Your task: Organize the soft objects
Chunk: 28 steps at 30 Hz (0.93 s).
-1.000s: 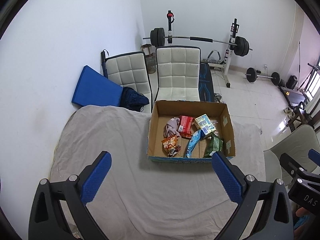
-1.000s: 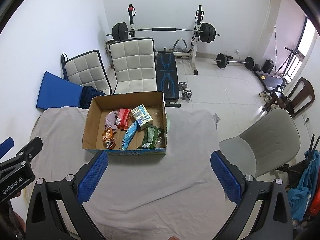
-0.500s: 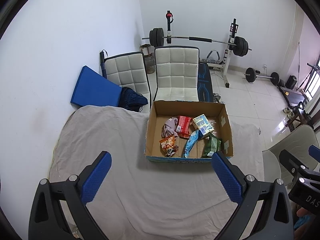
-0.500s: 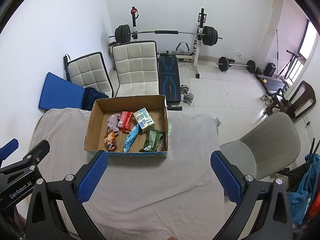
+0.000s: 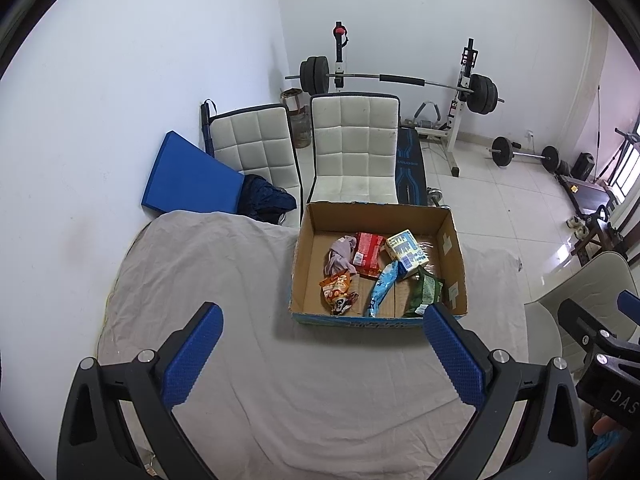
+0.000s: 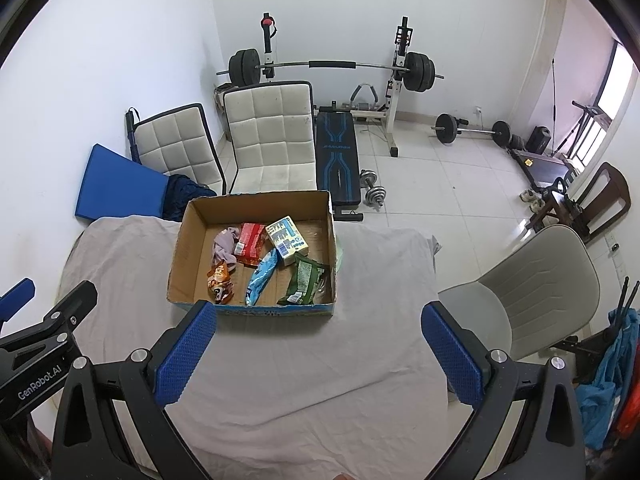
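Note:
An open cardboard box (image 5: 454,248) (image 6: 188,236) stands on a table covered with a grey cloth (image 5: 208,276) (image 6: 380,280). In it lie a mauve cloth (image 5: 339,256) (image 6: 224,248), a red packet (image 5: 368,248) (image 6: 250,243), a white and blue carton (image 5: 406,250) (image 6: 287,240), an orange snack bag (image 5: 338,292) (image 6: 219,282), a light blue packet (image 5: 382,286) (image 6: 262,274) and a green packet (image 5: 426,294) (image 6: 304,278). My left gripper (image 5: 320,328) is open and empty, above the cloth in front of the box. My right gripper (image 6: 318,328) is open and empty, also in front of the box.
Two white padded chairs (image 5: 354,148) (image 6: 272,136) stand behind the table, beside a blue mat (image 5: 188,178) and dark cloth (image 5: 266,200). A grey chair (image 6: 532,280) stands right of the table. A barbell rack (image 6: 332,68) and bench (image 6: 338,160) are farther back.
Both grippers have pulled back and up a little, so the box looks smaller and farther. Both stay open. Nothing in the box has moved.

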### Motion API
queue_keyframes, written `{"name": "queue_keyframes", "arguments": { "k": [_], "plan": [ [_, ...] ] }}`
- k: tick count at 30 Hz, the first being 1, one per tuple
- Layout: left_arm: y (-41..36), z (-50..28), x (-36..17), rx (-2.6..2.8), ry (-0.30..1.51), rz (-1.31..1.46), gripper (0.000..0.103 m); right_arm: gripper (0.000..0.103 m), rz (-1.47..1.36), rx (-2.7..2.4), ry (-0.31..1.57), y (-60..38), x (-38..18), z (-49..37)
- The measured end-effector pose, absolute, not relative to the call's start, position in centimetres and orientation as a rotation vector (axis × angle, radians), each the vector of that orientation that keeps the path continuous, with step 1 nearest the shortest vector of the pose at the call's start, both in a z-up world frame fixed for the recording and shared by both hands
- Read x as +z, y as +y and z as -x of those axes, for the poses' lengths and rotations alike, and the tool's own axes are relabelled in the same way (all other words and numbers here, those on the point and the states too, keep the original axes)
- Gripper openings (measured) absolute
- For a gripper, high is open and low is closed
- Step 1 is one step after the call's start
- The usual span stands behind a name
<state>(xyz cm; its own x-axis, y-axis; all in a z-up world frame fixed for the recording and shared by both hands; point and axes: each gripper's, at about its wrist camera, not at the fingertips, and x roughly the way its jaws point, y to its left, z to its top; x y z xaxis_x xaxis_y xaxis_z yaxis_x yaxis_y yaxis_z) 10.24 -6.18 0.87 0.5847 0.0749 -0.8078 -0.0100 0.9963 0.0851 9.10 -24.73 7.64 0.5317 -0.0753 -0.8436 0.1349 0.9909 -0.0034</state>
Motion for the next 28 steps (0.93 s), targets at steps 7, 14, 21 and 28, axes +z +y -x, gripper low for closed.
{"name": "queue_keyframes", "arguments": {
  "k": [7, 14, 21, 28],
  "plan": [
    [-6.32, -10.2, 0.77, 0.045, 0.943, -0.073, 0.103, 0.103, -0.063, -0.131, 1.0, -24.68, 7.56, -9.09],
    [-6.12, -10.34, 0.61, 0.048, 0.942, -0.074, 0.103, 0.103, -0.061, -0.133, 1.008, -24.8, 7.35, -9.29],
    [-6.17, -10.36, 0.59, 0.045, 0.946, -0.076, 0.103, 0.103, -0.06, -0.135, 1.005, -24.8, 7.27, -9.43],
    [-6.01, -10.45, 0.44, 0.043, 0.947, -0.074, 0.103, 0.103, -0.064, -0.136, 1.007, -24.86, 7.25, -9.44]
  ]
}}
